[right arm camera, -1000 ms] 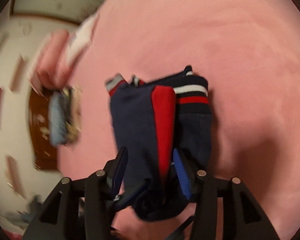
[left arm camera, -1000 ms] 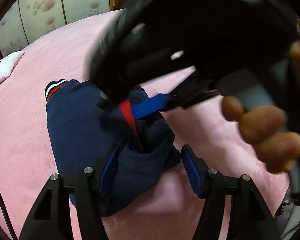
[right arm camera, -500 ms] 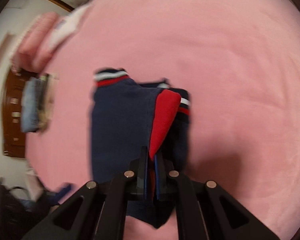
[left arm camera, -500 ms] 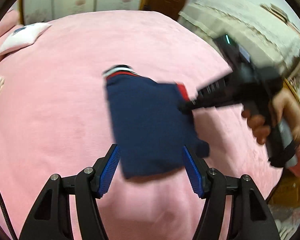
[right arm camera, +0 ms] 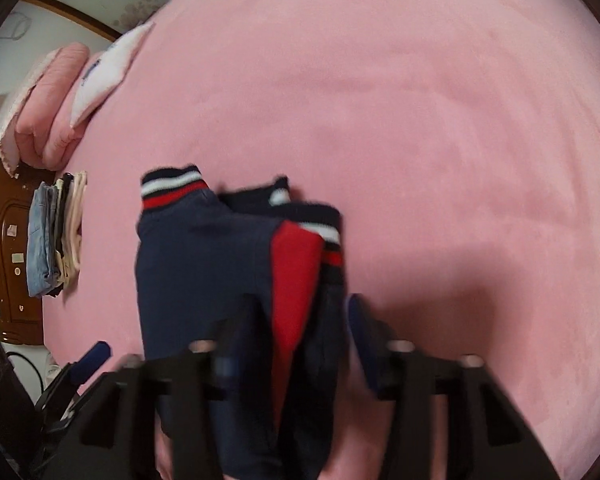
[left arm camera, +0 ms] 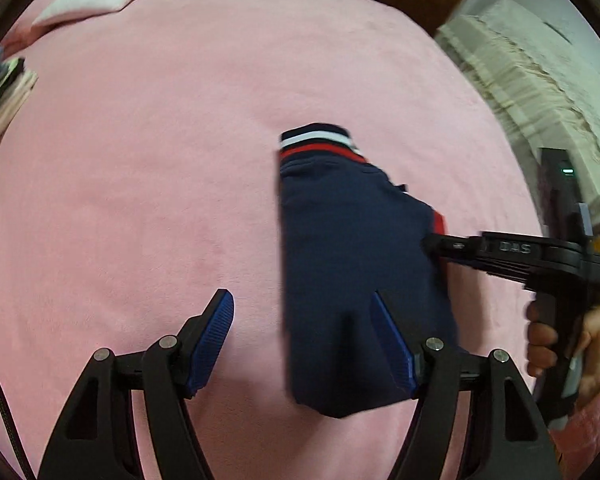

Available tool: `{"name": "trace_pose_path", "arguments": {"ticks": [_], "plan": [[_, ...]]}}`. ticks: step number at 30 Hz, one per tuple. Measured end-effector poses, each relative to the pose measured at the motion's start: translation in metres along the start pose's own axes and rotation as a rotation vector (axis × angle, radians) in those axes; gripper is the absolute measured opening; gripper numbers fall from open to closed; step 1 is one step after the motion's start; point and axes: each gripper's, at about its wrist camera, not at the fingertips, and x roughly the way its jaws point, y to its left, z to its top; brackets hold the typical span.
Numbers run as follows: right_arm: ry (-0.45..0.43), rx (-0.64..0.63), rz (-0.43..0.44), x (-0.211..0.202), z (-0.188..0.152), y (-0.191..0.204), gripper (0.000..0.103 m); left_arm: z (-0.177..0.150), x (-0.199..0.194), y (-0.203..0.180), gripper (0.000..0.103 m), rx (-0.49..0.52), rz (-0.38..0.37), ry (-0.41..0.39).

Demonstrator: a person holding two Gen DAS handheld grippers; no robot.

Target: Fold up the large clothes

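A folded navy garment (left arm camera: 356,264) with a red panel and red-white striped cuffs lies on the pink bed (left arm camera: 160,160). My left gripper (left arm camera: 304,340) is open above its near left edge, with the right pad over the cloth and the left pad over bare bed. The right gripper's fingers (left arm camera: 440,246) reach in at the garment's right edge. In the right wrist view the garment (right arm camera: 220,272) lies flat, and my right gripper (right arm camera: 296,320) is open with its jaws straddling the near end and the red panel (right arm camera: 294,272).
A white pillow (right arm camera: 104,72) and a rolled pink quilt (right arm camera: 44,104) lie at the head of the bed. A stack of folded clothes (right arm camera: 56,232) sits at the bed's edge by a wooden cabinet (right arm camera: 8,260). A cream covered piece of furniture (left arm camera: 532,80) stands beyond the bed.
My right gripper was shut on the garment's red-panel edge half a second ago and now stands open. My left gripper has shifted left, off the garment's centre.
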Motion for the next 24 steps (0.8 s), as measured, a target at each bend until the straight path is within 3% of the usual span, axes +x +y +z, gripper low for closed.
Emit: {"name": "trace_pose_path", "arguments": {"ticks": [5, 7, 10, 12, 14, 15, 17, 18, 24], "plan": [[-0.073, -0.1, 0.109, -0.014, 0.003, 0.023, 0.007, -0.004, 0.0, 0.0, 0.069, -0.038, 0.0, 0.022], [-0.077, -0.128, 0.109, -0.014, 0.006, 0.027, 0.007, -0.005, 0.003, -0.001, 0.069, -0.05, -0.004, 0.035], [-0.019, -0.135, -0.042, -0.004, 0.007, 0.024, 0.007, -0.004, 0.009, -0.006, 0.069, -0.043, 0.0, 0.046], [-0.003, -0.125, -0.064, -0.002, 0.004, 0.016, 0.008, -0.003, 0.01, -0.01, 0.069, -0.035, 0.003, 0.044], [-0.009, -0.143, -0.1, -0.003, 0.004, 0.013, 0.016, -0.002, 0.01, -0.014, 0.069, -0.026, 0.01, 0.039], [-0.012, -0.144, -0.133, -0.003, 0.005, 0.013, 0.024, -0.002, 0.01, -0.015, 0.069, -0.025, 0.013, 0.035], [-0.018, -0.153, -0.22, -0.002, 0.008, 0.009, 0.03, 0.0, 0.012, -0.017, 0.069, -0.026, 0.014, 0.031], [-0.015, -0.151, -0.221, -0.001, 0.009, 0.006, 0.036, 0.0, 0.014, -0.017, 0.069, -0.031, 0.015, 0.034], [0.039, -0.023, -0.054, 0.014, 0.014, -0.018, 0.036, 0.007, 0.022, -0.015, 0.069, -0.07, 0.002, 0.053]]}}
